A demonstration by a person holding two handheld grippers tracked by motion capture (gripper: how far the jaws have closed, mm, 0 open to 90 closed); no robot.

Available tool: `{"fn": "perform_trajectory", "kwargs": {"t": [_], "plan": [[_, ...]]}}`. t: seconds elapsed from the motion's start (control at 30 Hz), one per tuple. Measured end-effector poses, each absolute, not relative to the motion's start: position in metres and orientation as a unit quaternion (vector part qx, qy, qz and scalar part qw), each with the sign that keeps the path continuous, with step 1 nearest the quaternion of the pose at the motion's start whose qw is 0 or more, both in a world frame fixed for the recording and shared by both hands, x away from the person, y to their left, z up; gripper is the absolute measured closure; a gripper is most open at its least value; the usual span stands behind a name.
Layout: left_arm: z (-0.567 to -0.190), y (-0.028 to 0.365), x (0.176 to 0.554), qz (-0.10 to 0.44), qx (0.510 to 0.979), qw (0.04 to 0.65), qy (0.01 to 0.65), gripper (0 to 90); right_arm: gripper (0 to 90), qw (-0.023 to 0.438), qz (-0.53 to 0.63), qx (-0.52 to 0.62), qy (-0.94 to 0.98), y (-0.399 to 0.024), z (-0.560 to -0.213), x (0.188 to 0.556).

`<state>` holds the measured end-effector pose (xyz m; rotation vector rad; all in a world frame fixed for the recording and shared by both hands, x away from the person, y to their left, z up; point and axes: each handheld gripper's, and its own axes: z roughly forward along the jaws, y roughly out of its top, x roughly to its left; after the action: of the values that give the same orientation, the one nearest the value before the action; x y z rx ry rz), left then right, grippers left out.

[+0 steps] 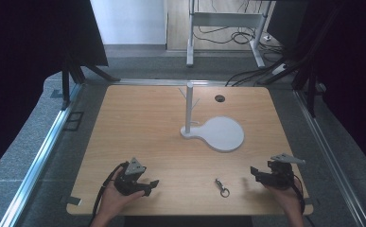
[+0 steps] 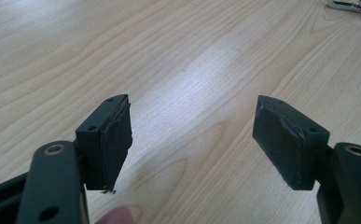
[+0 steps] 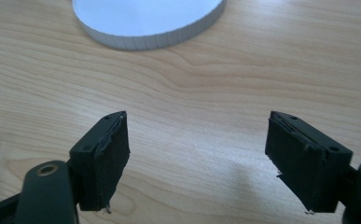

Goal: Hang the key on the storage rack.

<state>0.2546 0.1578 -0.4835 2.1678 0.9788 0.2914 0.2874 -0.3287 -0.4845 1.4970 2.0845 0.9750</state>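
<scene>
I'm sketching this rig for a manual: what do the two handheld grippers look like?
Both are black. The left gripper and right gripper each carry a grey three-cornered plate on top and trail a black cable. Their fingers are blocky, with dark, frayed pads, screw holes and brass-coloured pivot bushings. No sleeves show on the forearms.

Silver keyring [image 1: 222, 187], white stand [image 1: 217, 132], black grippers, pale wood-grain table [image 1: 143, 123]

no readable text, no labels, no brands, no numbers anywhere
</scene>
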Motion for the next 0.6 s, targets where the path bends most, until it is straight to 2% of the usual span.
{"fn": "perform_trajectory", "kwargs": {"t": [0.23, 0.27, 0.6], "plan": [[-0.483, 0.161, 0.255, 0.114, 0.839, 0.367, 0.385, 28.7, 27.7, 0.199, 0.351, 0.522, 0.751, -0.323, -0.483, 0.283], [-0.483, 0.161, 0.255, 0.114, 0.839, 0.367, 0.385, 28.7, 29.9, 0.185, 0.354, 0.520, 0.755, -0.322, -0.482, 0.283], [-0.483, 0.164, 0.255, 0.106, 0.834, 0.376, 0.390, 28.7, 34.2, 0.154, 0.344, 0.495, 0.783, -0.316, -0.471, 0.286]]}}
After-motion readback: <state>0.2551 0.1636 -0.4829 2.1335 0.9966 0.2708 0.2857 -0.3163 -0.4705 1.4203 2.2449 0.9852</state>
